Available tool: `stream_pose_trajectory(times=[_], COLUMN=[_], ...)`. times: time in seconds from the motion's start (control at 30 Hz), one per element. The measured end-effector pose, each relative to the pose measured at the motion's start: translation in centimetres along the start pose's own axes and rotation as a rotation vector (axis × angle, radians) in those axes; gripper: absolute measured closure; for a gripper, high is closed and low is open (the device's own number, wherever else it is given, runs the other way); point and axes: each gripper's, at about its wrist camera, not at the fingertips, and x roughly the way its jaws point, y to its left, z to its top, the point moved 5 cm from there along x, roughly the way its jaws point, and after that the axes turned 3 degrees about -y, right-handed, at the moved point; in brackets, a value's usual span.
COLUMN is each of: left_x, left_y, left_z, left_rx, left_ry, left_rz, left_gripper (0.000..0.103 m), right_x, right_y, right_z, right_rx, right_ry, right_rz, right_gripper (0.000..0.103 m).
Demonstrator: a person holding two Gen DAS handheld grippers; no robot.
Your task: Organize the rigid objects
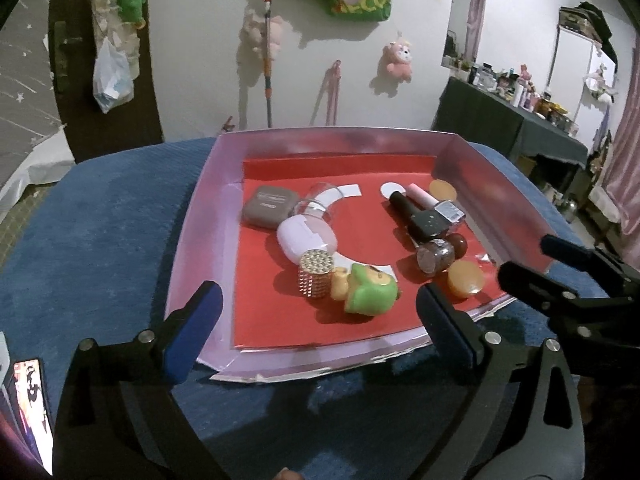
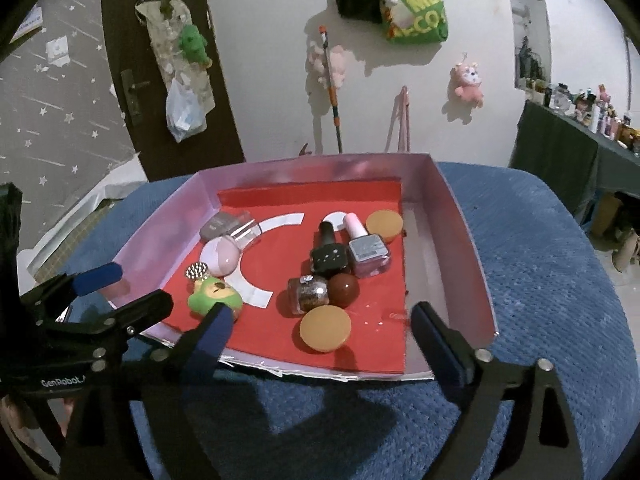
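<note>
A pink-walled tray (image 1: pixel 200 216) with a red floor lies on a blue cushion (image 1: pixel 100 232). On its left lie a grey case (image 1: pixel 269 207), a clear cup (image 1: pixel 316 200), a white-pink egg shape (image 1: pixel 308 236), a studded gold cylinder (image 1: pixel 316 278) and a green figure (image 1: pixel 370 288). On its right lie a black bottle (image 1: pixel 420 220), a pink bottle (image 1: pixel 440 206), a glitter bottle (image 1: pixel 434 256), a brown ball (image 1: pixel 458 244) and two orange discs (image 1: pixel 466 278). My left gripper (image 1: pixel 318 328) is open at the tray's near edge. My right gripper (image 2: pixel 318 334) is open and empty above the near orange disc (image 2: pixel 325 328).
A phone (image 1: pixel 30 404) lies at the cushion's near left. Behind stand a white wall with hung plush toys (image 1: pixel 398 60), a mop (image 1: pixel 268 60) and a dark door (image 2: pixel 160 60). A cluttered dark table (image 1: pixel 520 120) stands at the right.
</note>
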Motion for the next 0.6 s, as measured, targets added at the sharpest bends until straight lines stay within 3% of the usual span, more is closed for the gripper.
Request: stream_pose_trajectory(times=[0.1,0.6], left_x=[-0.2,-0.2], left_y=[0.3,1.2], left_z=[-0.2,-1.8], left_rx=[-0.007,-0.012], left_ry=[-0.009,-0.005], left_rz=[0.017,0.058], left_gripper=[0.0,0.0], right_x=[-0.6,-0.8], right_y=[-0.1,-0.2], right_z=[-0.2,-1.4], right_rx=[0.011,0.004], right_ry=[-0.034,-0.09], right_rz=[-0.018,-0.078], right_gripper=[0.0,0.0])
